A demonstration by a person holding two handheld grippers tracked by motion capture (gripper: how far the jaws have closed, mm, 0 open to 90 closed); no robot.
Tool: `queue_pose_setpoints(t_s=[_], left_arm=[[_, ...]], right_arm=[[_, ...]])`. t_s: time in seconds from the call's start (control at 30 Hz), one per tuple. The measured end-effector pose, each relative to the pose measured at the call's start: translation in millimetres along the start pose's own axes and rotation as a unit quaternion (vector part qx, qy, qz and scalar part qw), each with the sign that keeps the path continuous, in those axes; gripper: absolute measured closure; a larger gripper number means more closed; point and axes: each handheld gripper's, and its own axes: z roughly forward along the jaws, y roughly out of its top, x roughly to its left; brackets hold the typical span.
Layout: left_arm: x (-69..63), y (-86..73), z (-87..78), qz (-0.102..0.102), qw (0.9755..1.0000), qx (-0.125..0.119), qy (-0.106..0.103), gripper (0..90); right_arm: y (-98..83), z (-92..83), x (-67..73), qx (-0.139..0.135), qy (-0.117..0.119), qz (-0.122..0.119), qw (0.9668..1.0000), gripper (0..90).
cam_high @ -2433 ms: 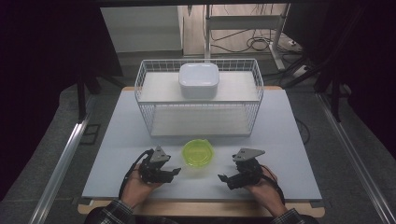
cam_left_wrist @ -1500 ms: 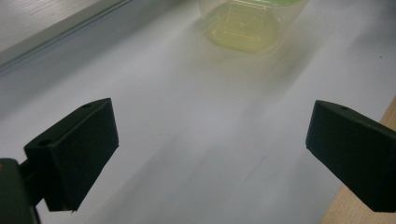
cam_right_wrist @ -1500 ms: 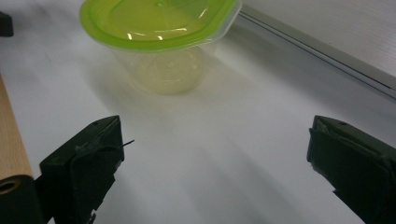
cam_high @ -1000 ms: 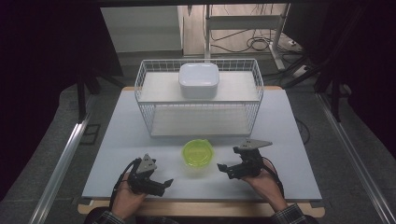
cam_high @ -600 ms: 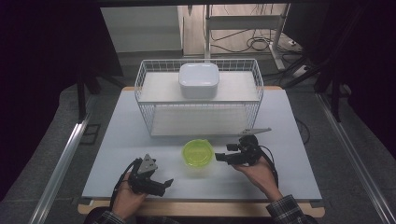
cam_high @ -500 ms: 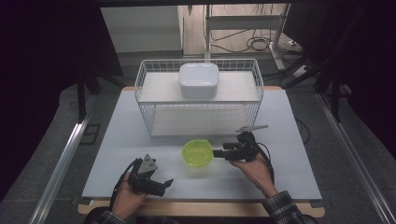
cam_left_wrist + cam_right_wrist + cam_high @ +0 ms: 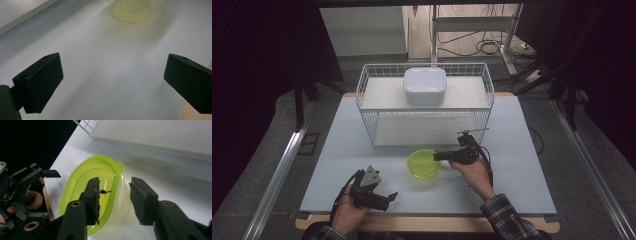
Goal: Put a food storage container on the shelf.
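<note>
Slid the right tongs (image 7: 113, 195) in from the right since a second earlier, straddling the rim of the translucent lime-green plastic bowl (image 7: 424, 164) mid-counter, in front of the white wire basket (image 7: 367, 102). Jaws had just been closing, rim between them, probably not pinched yet. Right forearm stretched forward, tongs roughly level. Left tongs (image 7: 379, 197) parked near the front edge, released, empty.

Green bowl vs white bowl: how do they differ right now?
The green bowl is translucent; the white bowl is opaque. The green bowl sits on the table in front of the wire rack; the white bowl rests on the rack's top shelf. The right gripper straddles the green bowl's rim; the white bowl is untouched.
</note>
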Motion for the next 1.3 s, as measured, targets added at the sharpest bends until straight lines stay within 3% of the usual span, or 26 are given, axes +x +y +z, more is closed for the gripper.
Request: queue_pose_setpoints(t_s=[0.3, 0.4, 0.6, 0.8, 1.07, 1.3], left_arm=[[-0.9, 0.1, 0.8, 0.004, 1.0, 0.004, 0.001, 2.1], [-1.3, 0.3, 0.7, 0.005, 1.0, 0.004, 0.002, 2.1], [-1.5, 0.3, 0.5, 0.005, 1.0, 0.003, 0.004, 2.1], [-0.8, 0.5, -1.2, 0.005, 1.0, -0.003, 0.007, 2.1], [-0.9, 0.6, -1.6, 0.004, 1.0, -0.004, 0.008, 2.0], [-1.1, 0.6, -1.5, 0.005, 0.9999, -0.005, 0.008, 1.9]], right_arm=[[-0.7, 5.5, -5.2, 0.011, 0.023, 0.035, 0.9991, 79.7], [-1.5, 5.3, -4.2, 0.011, 0.029, 0.043, 0.9986, 80.9], [-2.6, 1.2, 4.8, 0.004, 0.024, 0.029, 0.9993, 81.6], [-1.5, -7.5, 11.2, -0.013, 0.046, 0.032, 0.9984, 81.7], [4.6, -27.0, 26.1, -0.037, 0.061, 0.019, 0.9973, 81.7], [16.7, -46.1, 40.7, -0.056, 0.059, 0.004, 0.9967, 81.7]])
